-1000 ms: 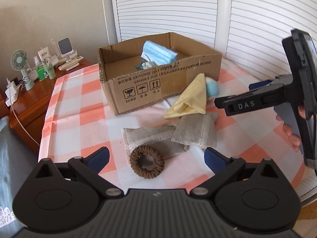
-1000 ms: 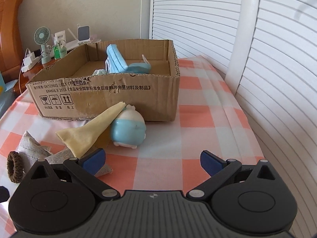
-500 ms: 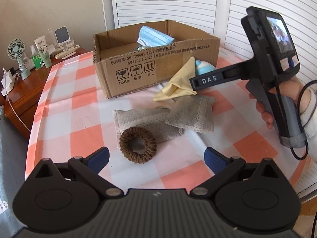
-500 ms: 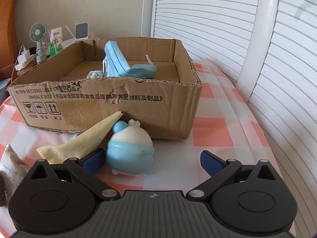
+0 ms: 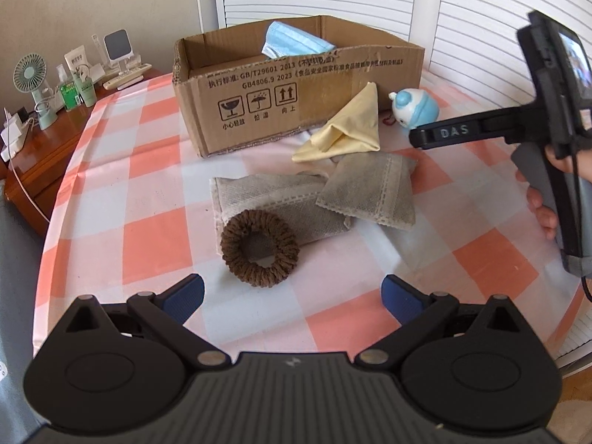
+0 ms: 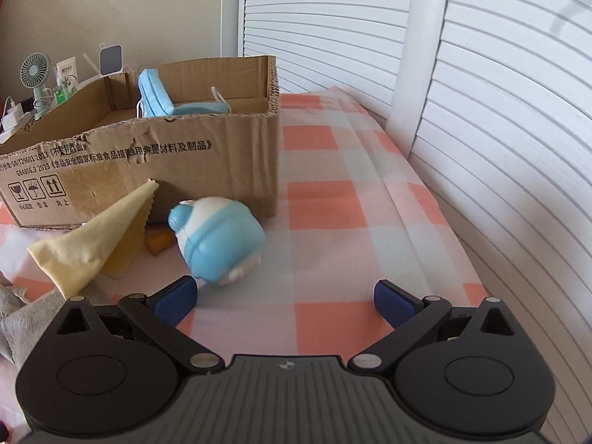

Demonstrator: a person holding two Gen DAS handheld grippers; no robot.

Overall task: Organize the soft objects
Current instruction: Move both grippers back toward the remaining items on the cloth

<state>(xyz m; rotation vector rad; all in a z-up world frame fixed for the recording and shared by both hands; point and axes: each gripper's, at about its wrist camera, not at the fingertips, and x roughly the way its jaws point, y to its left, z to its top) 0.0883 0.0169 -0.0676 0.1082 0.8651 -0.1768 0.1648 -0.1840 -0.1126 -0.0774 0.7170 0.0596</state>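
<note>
Checked worktop [image 6: 325,199], louvred doors behind. Blue plush toy [image 6: 218,242]: tipped over beside cardboard box [image 6: 155,170], just ahead of right tool [image 6: 285,298], nearest its left pad; tool released, spread wide. Yellow cloth [image 6: 92,236] leans against box. Left tool [image 5: 292,294]: released, brown scrunchie [image 5: 259,253] just ahead.

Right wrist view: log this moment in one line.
right gripper open | blue toy tipped, near left finger | left gripper open | masks in box

One cardboard box [image 5: 296,88], two grey fabric pouches [image 5: 366,192], one yellow cloth [image 5: 344,133], one brown scrunchie [image 5: 259,248], one blue-and-white toy [image 6: 218,244] and one blue face mask [image 5: 292,42] are visible.
</note>
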